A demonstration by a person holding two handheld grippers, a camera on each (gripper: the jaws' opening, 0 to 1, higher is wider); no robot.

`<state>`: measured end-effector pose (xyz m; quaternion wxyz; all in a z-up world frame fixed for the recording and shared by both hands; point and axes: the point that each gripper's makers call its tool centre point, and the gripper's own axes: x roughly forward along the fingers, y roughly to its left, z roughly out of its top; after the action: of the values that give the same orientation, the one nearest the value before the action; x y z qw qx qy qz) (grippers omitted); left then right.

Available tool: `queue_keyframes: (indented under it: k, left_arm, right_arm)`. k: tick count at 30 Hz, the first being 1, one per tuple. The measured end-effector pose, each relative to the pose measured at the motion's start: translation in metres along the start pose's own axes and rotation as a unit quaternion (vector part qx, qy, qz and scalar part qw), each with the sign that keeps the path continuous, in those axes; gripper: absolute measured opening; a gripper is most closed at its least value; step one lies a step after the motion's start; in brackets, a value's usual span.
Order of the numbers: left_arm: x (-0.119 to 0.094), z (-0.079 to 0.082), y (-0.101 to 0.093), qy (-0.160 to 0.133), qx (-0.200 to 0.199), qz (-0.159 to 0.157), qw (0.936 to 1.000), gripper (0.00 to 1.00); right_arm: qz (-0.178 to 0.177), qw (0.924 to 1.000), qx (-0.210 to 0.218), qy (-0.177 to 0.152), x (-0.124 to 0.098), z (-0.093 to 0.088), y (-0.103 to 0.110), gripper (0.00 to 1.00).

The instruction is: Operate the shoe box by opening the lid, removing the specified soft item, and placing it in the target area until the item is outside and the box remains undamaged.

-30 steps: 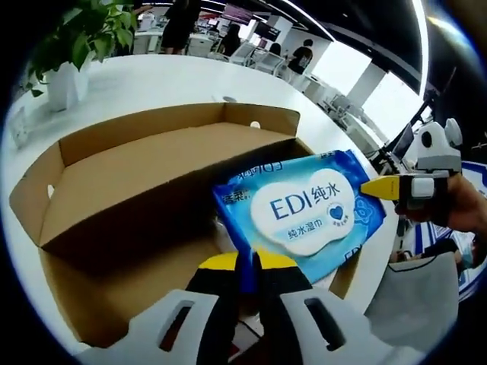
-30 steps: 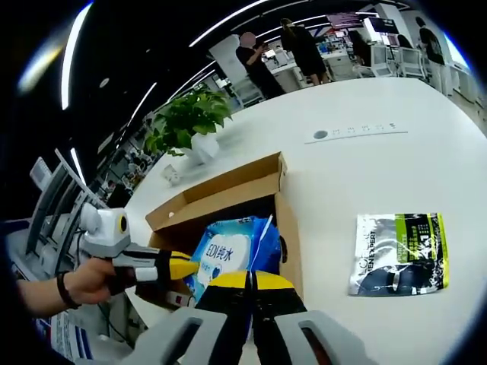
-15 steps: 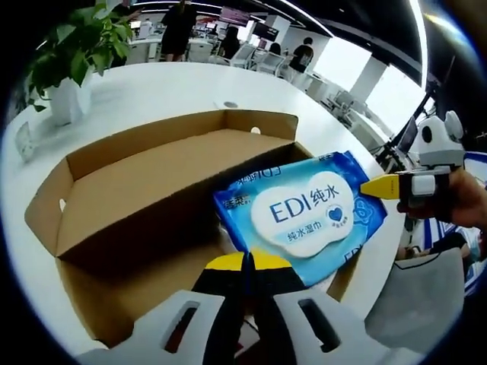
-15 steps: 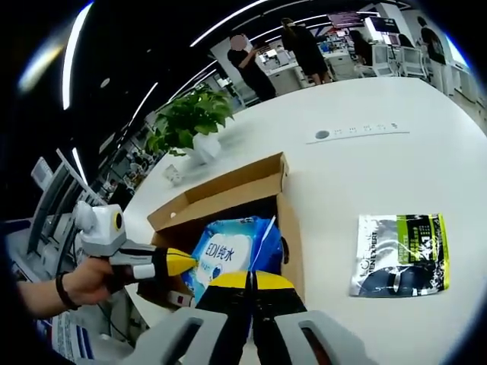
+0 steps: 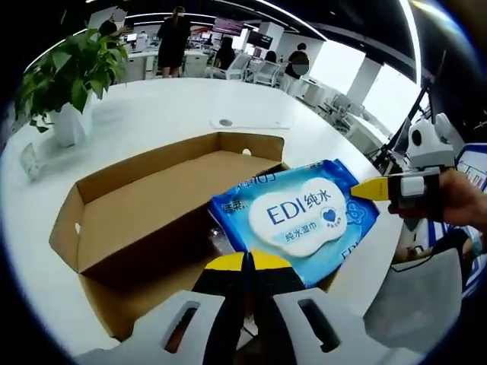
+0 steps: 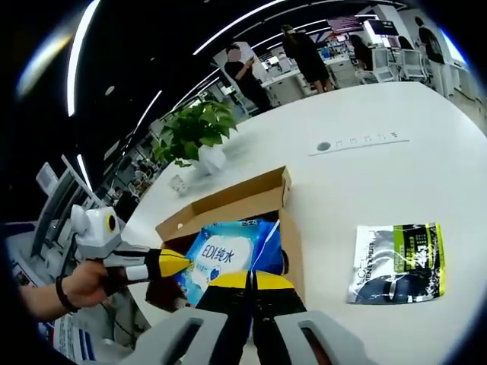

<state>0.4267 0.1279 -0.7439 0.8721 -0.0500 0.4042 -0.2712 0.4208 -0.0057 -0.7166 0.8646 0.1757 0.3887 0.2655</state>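
Note:
A blue pack of wet wipes (image 5: pixel 300 217) with a white label hangs above the open cardboard shoe box (image 5: pixel 152 205) on the white table. My left gripper (image 5: pixel 246 262) is shut on the pack's near edge. From the right, my right gripper (image 5: pixel 361 188) pinches the pack's far corner with its yellow tips. In the right gripper view the pack (image 6: pixel 228 255) sits just over the box (image 6: pixel 236 194), with my right gripper (image 6: pixel 249 280) shut on its edge. There the left gripper (image 6: pixel 179 264), held by a hand, touches the pack's left side.
A silver and green pouch (image 6: pixel 396 262) lies flat on the table to the right of the box. A potted plant (image 5: pixel 65 84) stands beyond the box, with a small stand (image 5: pixel 30 161) beside it. A socket strip (image 6: pixel 358 141) is set in the table. People stand far behind.
Both grippers have lifted the wipes pack a little higher out of the box. The box has stayed in place and both grips are unchanged.

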Motion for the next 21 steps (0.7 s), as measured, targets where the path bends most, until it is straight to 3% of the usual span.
queue_keyframes:
  k: [13, 21]
  left_arm:
    - [0.006, 0.025, -0.025, -0.018, 0.016, -0.015, 0.9996, 0.0]
    - [0.019, 0.038, -0.053, -0.021, 0.032, -0.028, 0.9989, 0.0]
  right_arm:
    - [-0.001, 0.9995, 0.015, -0.029, -0.023, 0.013, -0.017, 0.0]
    - [-0.011, 0.9986, 0.026, -0.045, -0.045, 0.017, -0.037, 0.0]
